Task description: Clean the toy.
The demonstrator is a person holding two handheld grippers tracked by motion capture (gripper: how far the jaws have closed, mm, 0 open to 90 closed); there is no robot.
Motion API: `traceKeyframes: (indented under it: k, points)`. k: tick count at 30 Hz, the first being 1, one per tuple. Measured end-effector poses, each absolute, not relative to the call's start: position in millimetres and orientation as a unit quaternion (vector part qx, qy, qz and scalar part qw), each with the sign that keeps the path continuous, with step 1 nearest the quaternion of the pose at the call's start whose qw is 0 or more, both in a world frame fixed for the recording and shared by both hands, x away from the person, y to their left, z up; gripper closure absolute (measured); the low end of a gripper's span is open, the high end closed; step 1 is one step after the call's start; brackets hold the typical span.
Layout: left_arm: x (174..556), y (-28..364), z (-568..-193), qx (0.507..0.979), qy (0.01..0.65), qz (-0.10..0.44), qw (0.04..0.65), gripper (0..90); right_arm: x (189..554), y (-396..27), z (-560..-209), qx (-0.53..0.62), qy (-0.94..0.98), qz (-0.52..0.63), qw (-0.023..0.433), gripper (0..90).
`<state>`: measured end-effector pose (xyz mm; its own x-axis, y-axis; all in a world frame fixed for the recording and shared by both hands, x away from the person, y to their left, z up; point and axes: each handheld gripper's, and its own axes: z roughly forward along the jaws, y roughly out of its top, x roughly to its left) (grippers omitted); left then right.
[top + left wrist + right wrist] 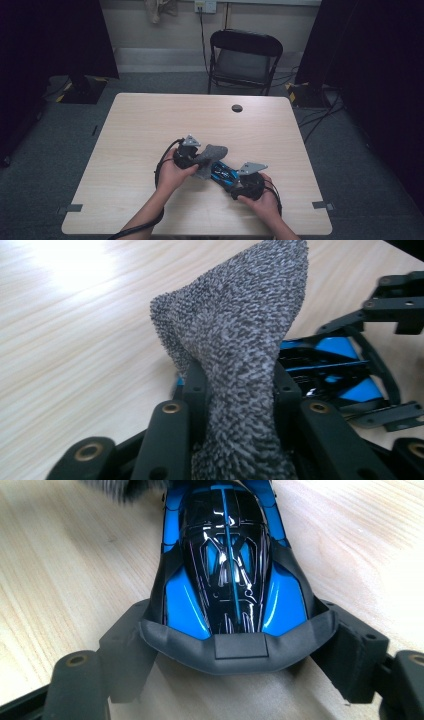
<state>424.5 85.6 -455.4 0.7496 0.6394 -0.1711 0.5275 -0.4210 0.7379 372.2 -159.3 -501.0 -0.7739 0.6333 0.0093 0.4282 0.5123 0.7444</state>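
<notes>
- Pale wood table (150, 125) under my rig, dark curtains on both sides, a black folding chair (244, 60) beyond the far edge.
- High view: my left gripper (192, 156) pinches a grey cloth (210, 155) that drapes over the nose of a blue and black toy car (223, 175); my right gripper (243, 181) clamps the car's other end. Both sit near the table's middle, close to me.
- Left gripper view: the jaws are nearly closed on a bunched fold of the cloth (235, 355), which rises from between them and fans out ahead. It looks soft, light and floppy, so I judge a pinch on a gathered fold is the right hold; a single layer could slip.
- Right gripper view: the jaws stand wide, pressing on the two flanks of the car (230, 575) beside its dark bumper; the body runs straight ahead from between them. The glossy shell looks hard, slick and light, so I judge the matte bumper end grips best.
</notes>
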Motion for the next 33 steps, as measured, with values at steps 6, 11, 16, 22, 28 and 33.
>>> traceKeyframes:
  k: [6,11,16,22,28,33]
  points:
    - [424.2,82.0,-460.5,0.834,0.346,0.053,0.426,57.4,372.2,-159.2,-501.0,0.309,0.859,0.385,0.133,24.3]
    - [420.9,84.4,-456.8,0.833,0.346,0.046,0.430,64.6,372.3,-159.2,-501.0,0.309,0.859,0.386,0.133,24.3]
    - [411.4,72.7,-446.1,0.839,0.327,0.028,0.434,70.1,372.3,-159.2,-501.0,0.309,0.859,0.386,0.133,24.3]
    - [398.9,45.2,-445.6,0.853,0.292,0.002,0.432,71.4,372.3,-159.3,-501.0,0.309,0.859,0.385,0.133,24.3]
    - [394.2,34.1,-457.3,0.860,0.286,0.001,0.422,71.3,372.3,-159.3,-501.0,0.308,0.860,0.385,0.133,24.3]
    - [399.0,39.8,-456.2,0.856,0.297,0.007,0.422,71.5,372.3,-159.3,-501.0,0.308,0.860,0.385,0.133,24.3]
